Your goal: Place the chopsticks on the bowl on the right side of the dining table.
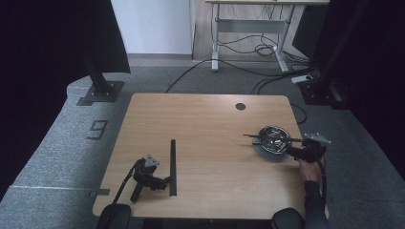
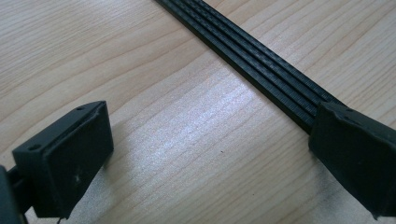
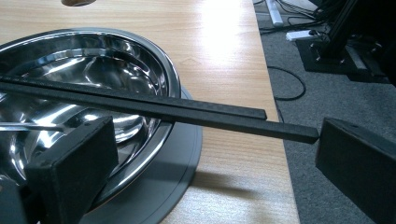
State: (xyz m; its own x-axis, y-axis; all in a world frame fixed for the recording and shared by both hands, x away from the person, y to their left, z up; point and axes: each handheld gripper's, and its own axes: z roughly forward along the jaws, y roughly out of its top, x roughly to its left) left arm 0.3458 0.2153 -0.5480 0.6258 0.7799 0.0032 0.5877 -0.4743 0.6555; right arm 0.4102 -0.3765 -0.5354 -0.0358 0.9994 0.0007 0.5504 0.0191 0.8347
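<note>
While chopsticks (image 3: 154, 109) lie across the steel bowl (image 3: 93, 70), both grippers' jaws stand spread, empty

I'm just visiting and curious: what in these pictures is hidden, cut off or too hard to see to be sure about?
- Black ribbed strip, left gripper view: both ends hidden, one past the top edge, the other behind a jaw.
- Chopsticks, right gripper view: far ends cut off at the left edge.
- Steel bowl, high view: too small to tell what else lies inside.
- Left hand-held gripper, high view: too small to tell whether it touches the strip.
</note>
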